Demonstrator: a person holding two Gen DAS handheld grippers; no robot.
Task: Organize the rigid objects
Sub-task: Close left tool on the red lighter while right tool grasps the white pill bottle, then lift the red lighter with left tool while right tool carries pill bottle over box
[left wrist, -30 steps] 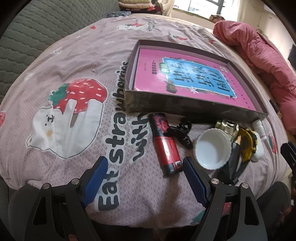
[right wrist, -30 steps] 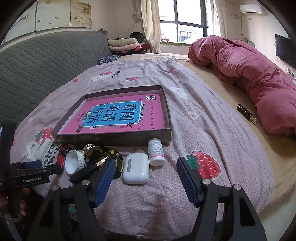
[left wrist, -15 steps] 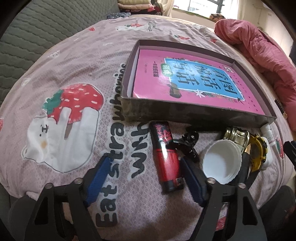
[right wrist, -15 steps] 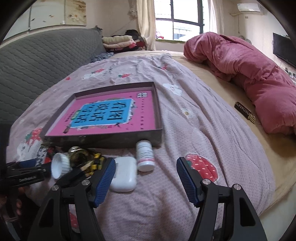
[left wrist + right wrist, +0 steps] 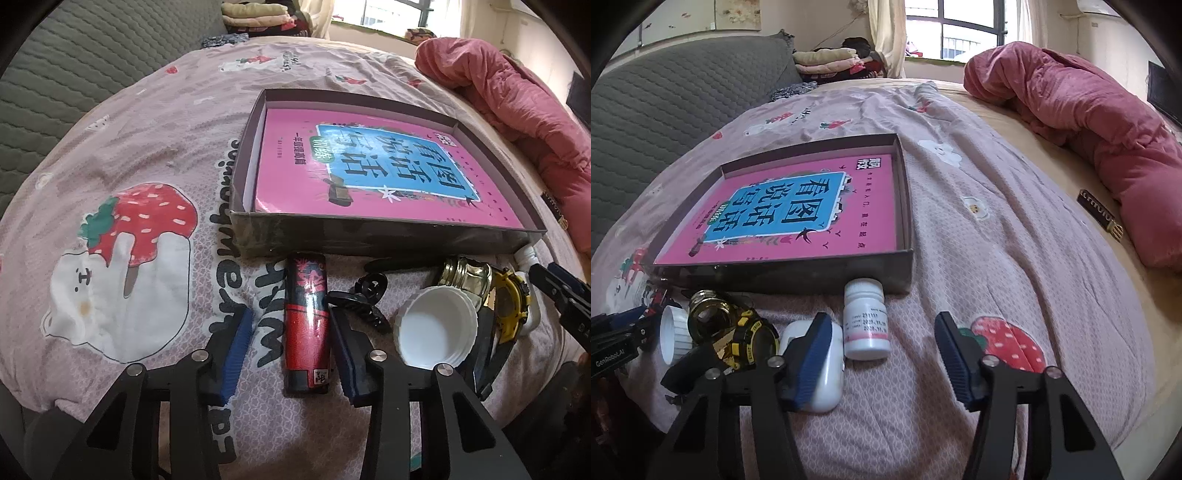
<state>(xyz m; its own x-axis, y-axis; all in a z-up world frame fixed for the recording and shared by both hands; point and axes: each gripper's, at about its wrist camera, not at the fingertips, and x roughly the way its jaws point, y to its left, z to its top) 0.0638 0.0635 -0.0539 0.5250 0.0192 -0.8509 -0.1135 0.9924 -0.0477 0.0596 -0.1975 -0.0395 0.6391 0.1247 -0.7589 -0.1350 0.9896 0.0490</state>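
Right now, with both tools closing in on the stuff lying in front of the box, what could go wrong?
1. The left tool straddles the red lighter; its right finger sits close to the black hair clip and might snag it.
2. The right tool's left finger overlaps the white earbud case, so closing on the white pill bottle could shove the case.

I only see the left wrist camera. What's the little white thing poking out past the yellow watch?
Observer: A white pill bottle, just in front of the box.
Operator: Is the other gripper grabbing it?
Observer: Not yet. The right gripper has just been closing; the bottle sits between its fingers, untouched.
Operator: Anything else hiding there?
Observer: A white earbud case beside the bottle, partly behind one finger.
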